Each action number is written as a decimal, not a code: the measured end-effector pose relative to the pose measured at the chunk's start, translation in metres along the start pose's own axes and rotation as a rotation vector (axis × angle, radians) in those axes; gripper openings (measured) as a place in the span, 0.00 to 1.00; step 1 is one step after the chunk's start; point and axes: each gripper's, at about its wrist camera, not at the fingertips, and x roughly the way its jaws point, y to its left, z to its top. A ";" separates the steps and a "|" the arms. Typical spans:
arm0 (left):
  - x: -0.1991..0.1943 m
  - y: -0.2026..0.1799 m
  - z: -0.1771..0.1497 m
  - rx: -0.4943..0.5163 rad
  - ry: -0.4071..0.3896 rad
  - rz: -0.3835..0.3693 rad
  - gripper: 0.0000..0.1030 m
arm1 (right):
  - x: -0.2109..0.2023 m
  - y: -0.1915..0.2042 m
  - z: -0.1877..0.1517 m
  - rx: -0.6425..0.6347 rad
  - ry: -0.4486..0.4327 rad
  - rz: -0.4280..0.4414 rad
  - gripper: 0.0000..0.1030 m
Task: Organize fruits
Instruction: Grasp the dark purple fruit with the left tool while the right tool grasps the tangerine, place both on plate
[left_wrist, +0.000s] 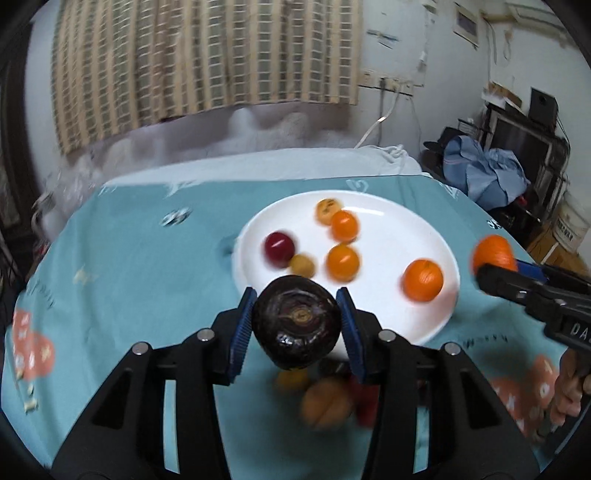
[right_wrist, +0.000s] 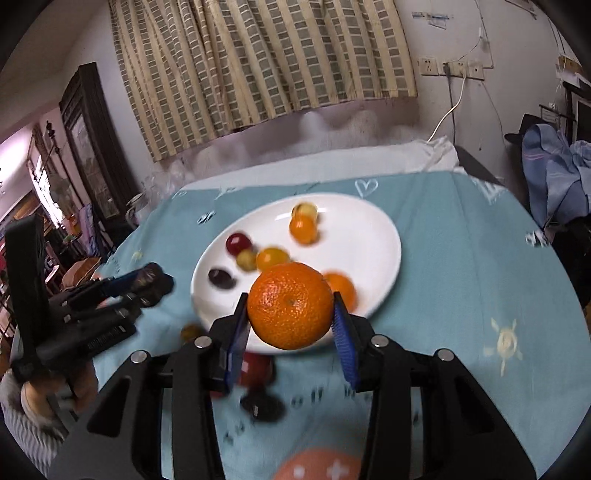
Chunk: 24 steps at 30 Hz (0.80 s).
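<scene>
A white plate (left_wrist: 424, 236) on the blue tablecloth holds several small fruits: orange ones (left_wrist: 423, 280), a red one (left_wrist: 279, 248) and a yellowish one. My left gripper (left_wrist: 297, 325) is shut on a dark purple fruit (left_wrist: 296, 323) and holds it above the plate's near edge. My right gripper (right_wrist: 290, 314) is shut on a big orange (right_wrist: 290, 311) above the plate's (right_wrist: 373, 236) near rim; it also shows in the left wrist view (left_wrist: 493, 253). A dark fruit (right_wrist: 221, 277) appears on the plate in the right wrist view.
More fruits lie on the cloth in front of the plate: orange and red ones (left_wrist: 327, 404), a red one (right_wrist: 256, 369), a dark one (right_wrist: 262, 406) and a small yellow one (right_wrist: 190, 331). The wall and curtain stand behind the table. Clutter and blue cloth (left_wrist: 487, 173) sit at right.
</scene>
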 end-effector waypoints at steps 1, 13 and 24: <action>0.013 -0.007 0.004 0.002 0.011 -0.014 0.44 | 0.011 0.000 0.004 0.000 0.014 0.006 0.42; 0.027 -0.010 -0.011 -0.028 -0.025 0.004 0.91 | 0.025 -0.022 0.012 0.121 -0.027 0.050 0.71; -0.022 0.026 -0.056 -0.143 -0.020 0.049 0.97 | -0.031 -0.017 0.000 0.169 -0.106 0.136 0.74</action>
